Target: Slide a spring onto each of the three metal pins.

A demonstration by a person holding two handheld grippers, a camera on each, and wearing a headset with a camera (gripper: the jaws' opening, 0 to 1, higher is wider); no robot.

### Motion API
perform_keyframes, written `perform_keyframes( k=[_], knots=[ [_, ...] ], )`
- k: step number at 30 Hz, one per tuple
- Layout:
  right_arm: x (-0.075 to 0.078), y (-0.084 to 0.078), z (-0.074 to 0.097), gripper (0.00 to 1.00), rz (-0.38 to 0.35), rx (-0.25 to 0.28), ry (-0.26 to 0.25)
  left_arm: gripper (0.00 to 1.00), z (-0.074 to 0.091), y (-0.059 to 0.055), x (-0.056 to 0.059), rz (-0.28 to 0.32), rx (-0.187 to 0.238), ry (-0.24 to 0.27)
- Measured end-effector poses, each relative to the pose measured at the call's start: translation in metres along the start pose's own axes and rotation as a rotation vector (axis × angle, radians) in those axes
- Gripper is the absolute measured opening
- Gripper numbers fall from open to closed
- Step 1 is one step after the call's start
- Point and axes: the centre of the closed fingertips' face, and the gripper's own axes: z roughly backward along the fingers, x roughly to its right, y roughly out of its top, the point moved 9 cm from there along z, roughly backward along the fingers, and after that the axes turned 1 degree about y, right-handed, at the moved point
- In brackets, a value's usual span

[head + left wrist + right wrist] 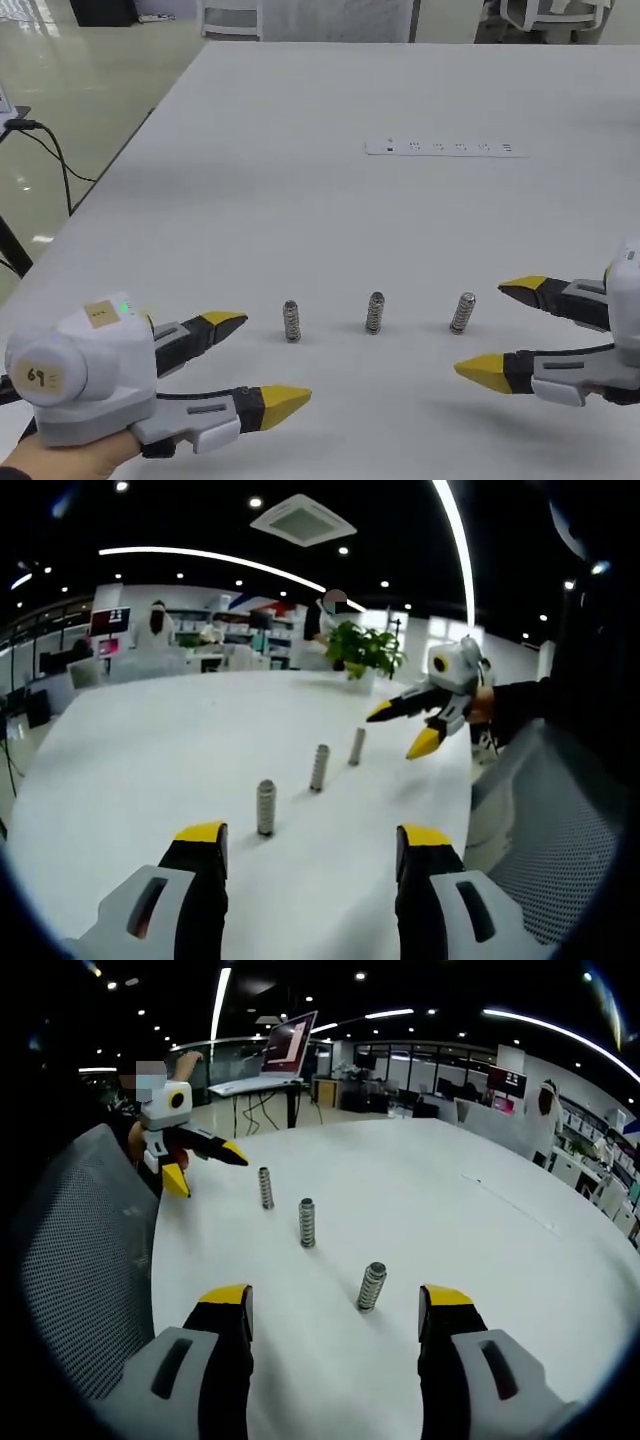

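Three metal pins stand in a row on the white table [330,200], each wrapped in a spring: left pin [291,321], middle pin [375,313], right pin [463,313], which leans slightly. My left gripper [253,362] is open at the lower left, just left of the row, holding nothing. My right gripper [502,329] is open at the right edge, beside the right pin, also holding nothing. In the left gripper view the nearest pin [265,807] stands ahead of the open gripper [312,837]. In the right gripper view the leaning pin [372,1287] stands between the yellow tips of the gripper [337,1298].
A white power strip [445,148] lies flat further back on the table. The table's left edge runs diagonally, with floor and cables beyond. A mesh chair [80,1260] sits near the table's front side.
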Motion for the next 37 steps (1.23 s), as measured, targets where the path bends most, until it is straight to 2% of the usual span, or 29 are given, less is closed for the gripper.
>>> perform_keyframes(
  k=[24,37],
  knots=[
    [-0.0008,0.0044,0.0028,0.67,0.0,0.014,-0.017,0.63,0.0016,-0.0025,0.0031,-0.004,-0.019,-0.002],
    [-0.0033,0.0064,0.0024,0.66,0.012,0.005,-0.013,0.63,0.0023,-0.0023,0.0029,-0.006,-0.017,-0.002]
  ],
)
